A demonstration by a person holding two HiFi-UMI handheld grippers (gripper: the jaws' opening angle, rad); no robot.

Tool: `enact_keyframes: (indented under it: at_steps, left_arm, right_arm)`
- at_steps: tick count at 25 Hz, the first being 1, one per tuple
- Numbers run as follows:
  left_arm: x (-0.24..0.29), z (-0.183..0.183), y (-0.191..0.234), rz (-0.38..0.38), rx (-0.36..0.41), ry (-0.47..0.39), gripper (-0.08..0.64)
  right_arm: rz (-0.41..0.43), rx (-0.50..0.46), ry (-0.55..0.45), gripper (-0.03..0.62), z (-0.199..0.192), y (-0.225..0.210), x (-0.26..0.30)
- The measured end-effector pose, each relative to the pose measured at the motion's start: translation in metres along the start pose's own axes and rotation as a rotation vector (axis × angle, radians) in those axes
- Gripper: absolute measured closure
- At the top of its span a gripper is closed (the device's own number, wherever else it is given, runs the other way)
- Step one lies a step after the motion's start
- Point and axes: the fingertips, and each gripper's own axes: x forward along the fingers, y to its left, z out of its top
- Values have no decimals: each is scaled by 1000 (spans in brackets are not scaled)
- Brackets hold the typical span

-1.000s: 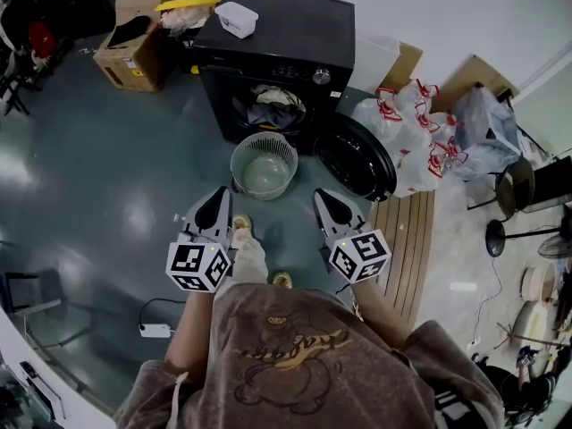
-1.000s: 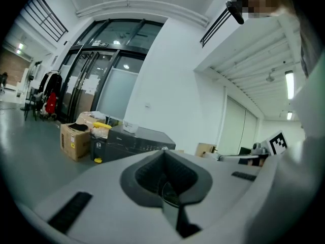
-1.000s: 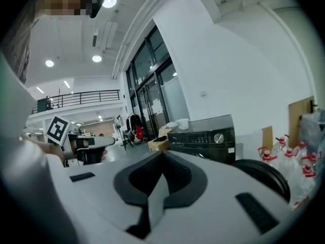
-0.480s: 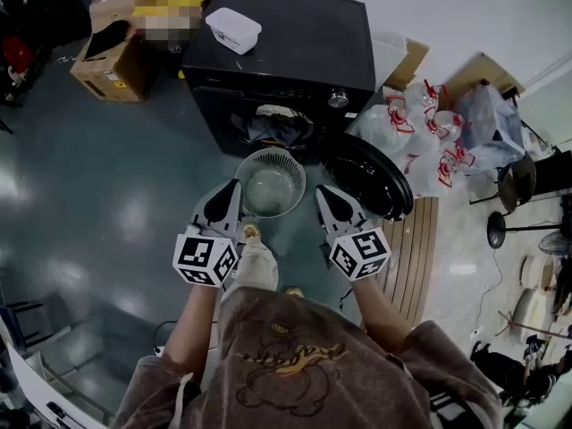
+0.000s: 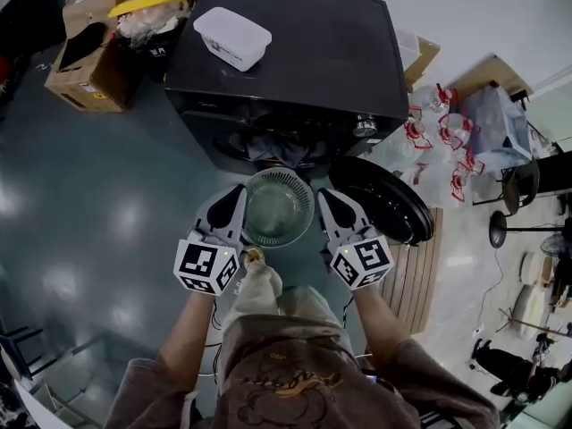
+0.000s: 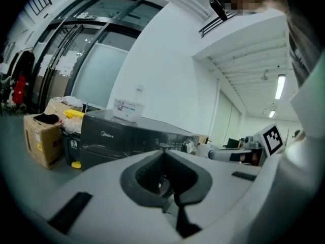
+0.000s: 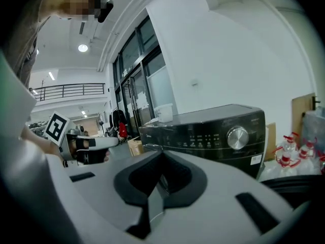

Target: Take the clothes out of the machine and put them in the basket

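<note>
Nearest you, your left gripper (image 5: 234,197) and right gripper (image 5: 327,197) point forward, each with its jaws closed together on nothing. Between their tips the round basket (image 5: 279,214) sits on the floor, empty as far as shows. Just beyond it stands the black machine (image 5: 286,61), its door (image 5: 384,199) swung open and clothes (image 5: 277,150) bunched in the drum mouth. The task looks barely begun, with every garment left to move.
</note>
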Motion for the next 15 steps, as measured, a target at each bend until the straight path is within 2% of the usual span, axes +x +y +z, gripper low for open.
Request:
enact_keyframes:
  at_steps: [4,15]
  left_arm:
    - [33,-38,23,-10,25,-6,554]
    - [125,-185,52,-62,71,-42,554]
  right_arm:
    - [26,-10,5,595,-41,-19,32]
    - [57,-3,2,595,-197,-90,96]
